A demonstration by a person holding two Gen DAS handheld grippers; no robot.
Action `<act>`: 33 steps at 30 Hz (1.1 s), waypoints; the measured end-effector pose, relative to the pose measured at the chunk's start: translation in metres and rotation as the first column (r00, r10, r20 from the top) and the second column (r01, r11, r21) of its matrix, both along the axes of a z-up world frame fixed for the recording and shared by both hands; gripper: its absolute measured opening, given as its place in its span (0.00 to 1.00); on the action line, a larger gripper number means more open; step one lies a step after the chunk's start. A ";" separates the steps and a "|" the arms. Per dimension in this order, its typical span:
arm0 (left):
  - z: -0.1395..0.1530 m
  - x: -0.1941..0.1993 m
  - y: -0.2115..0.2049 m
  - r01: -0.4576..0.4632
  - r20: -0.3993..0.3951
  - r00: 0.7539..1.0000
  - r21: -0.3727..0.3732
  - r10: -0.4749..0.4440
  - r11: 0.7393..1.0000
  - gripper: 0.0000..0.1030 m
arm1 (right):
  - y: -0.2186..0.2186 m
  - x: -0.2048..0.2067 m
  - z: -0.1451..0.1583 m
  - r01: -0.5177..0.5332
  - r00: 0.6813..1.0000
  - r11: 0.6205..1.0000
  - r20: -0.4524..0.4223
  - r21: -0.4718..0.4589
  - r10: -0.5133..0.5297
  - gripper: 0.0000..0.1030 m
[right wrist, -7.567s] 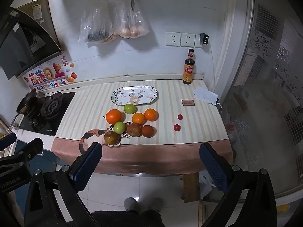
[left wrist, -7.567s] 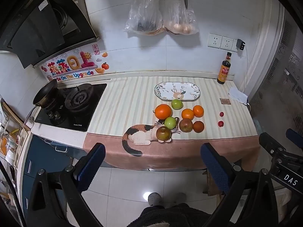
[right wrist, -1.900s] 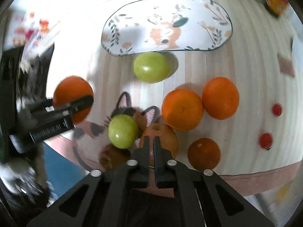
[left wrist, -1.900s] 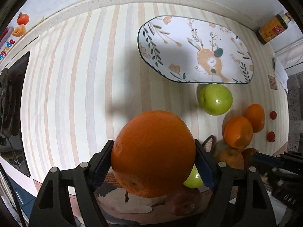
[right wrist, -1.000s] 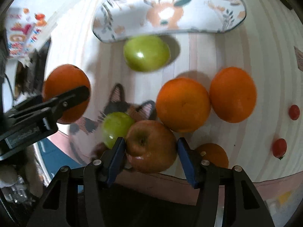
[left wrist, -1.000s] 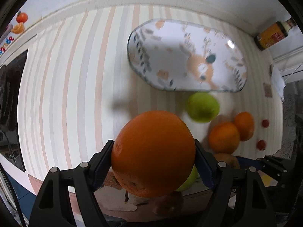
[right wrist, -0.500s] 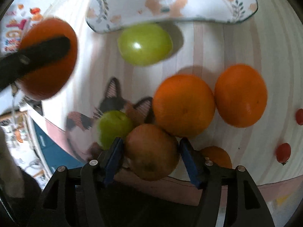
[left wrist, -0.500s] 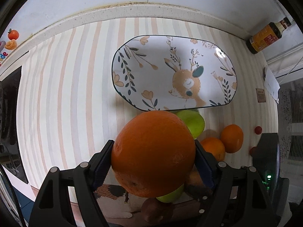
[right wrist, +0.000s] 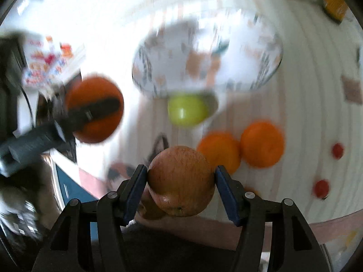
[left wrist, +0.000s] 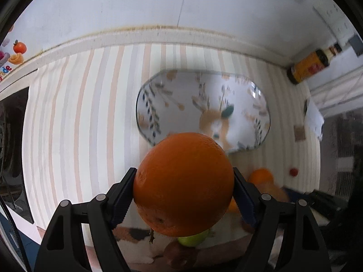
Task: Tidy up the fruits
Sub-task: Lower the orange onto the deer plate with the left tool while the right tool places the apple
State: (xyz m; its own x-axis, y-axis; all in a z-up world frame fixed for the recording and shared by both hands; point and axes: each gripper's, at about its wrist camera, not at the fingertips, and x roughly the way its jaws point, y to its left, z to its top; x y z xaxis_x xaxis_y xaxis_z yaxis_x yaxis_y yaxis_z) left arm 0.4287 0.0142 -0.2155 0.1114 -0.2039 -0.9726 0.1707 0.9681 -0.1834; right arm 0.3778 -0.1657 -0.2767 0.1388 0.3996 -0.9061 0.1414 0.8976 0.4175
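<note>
Large orange [left wrist: 183,184] clamped in the left gripper [left wrist: 183,195] jaws, off the tabletop [left wrist: 79,113], with the deer-print plate [left wrist: 181,95] straight ahead; red apple [right wrist: 181,181] clamped likewise in the right gripper [right wrist: 181,188], farther back from that plate; left nearer for the first drop

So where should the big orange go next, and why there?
Probably forward and down onto the plate. The left gripper is shut on the orange, which hangs just short of the plate's near rim, and the plate looks bare. The right gripper holds an apple, so leaving room beside the orange seems wise.
</note>
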 end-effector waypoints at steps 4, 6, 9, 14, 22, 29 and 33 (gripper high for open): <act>-0.007 0.038 -0.007 -0.062 -0.012 0.998 -0.020 0.062 0.998 0.76 | -0.026 0.042 0.016 0.077 0.995 0.996 0.066 -0.051 -0.074 0.62; -0.016 0.054 -0.009 -0.095 -0.038 0.995 -0.039 0.093 0.995 0.76 | -0.037 0.064 0.017 0.096 0.993 0.993 0.079 -0.075 -0.090 0.62; -0.038 0.081 -0.014 -0.161 -0.111 0.982 -0.072 0.152 0.984 0.76 | -0.037 0.098 0.002 0.096 0.993 0.987 0.074 -0.127 -0.087 0.62; -0.075 0.110 -0.023 -0.240 -0.213 0.953 -0.083 0.218 0.967 0.76 | -0.036 0.139 -0.030 0.066 0.998 0.982 0.030 -0.179 -0.062 0.62; -0.096 0.123 -0.036 -0.253 -0.245 0.941 -0.056 0.232 0.966 0.76 | -0.035 0.165 -0.050 0.055 0.998 0.984 0.036 -0.168 -0.050 0.49; -0.103 0.123 -0.048 -0.215 -0.236 0.949 -0.011 0.207 0.976 0.77 | -0.031 0.166 -0.054 0.019 0.999 0.985 0.034 -0.171 -0.013 0.50; -0.110 0.122 -0.049 -0.204 -0.237 0.950 0.026 0.204 0.979 0.77 | -0.035 0.163 -0.055 0.027 1.000 0.984 0.015 -0.174 -0.025 0.64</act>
State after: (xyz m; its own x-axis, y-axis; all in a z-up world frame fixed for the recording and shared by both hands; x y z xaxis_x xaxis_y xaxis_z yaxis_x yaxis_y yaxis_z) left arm 0.5502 -0.0347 -0.3251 -0.0833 -0.2000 -0.9762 -0.0791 0.9779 -0.1936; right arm 0.5406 -0.2008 -0.3319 0.1590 0.2318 -0.9597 0.1613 0.9529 0.2569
